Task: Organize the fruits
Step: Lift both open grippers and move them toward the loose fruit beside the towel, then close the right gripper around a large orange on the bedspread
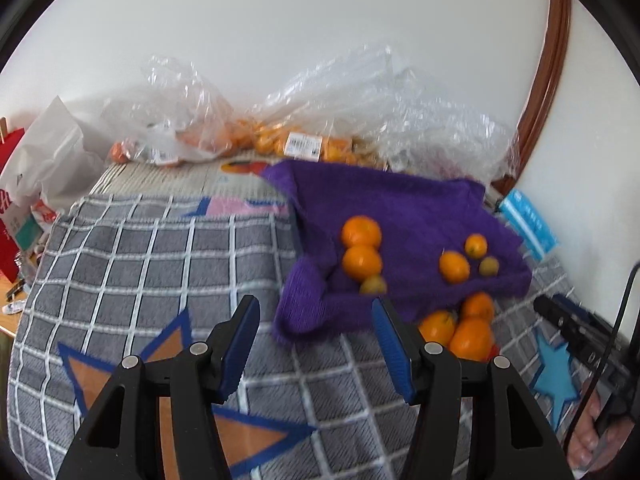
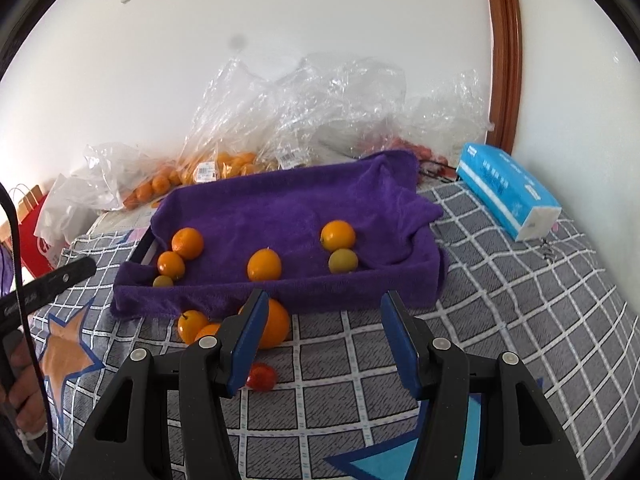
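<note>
L tongs (image 1: pixel 314 346) empty, gaping, R tongs (image 2: pixel 324 342) same

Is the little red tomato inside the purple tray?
No, the red tomato lies on the checked blanket, in front of the purple tray.

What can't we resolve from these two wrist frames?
- Bagged fruit, left view: count unreadable; crinkled clear plastic and blur hide it.
- Price label, right view: text too small.
- Loose oranges, right view: the right tool's finger covers part of the pile.
- What lies under the purple towel: covered in both views.
- Tissue pack, left view: print blurred.
</note>
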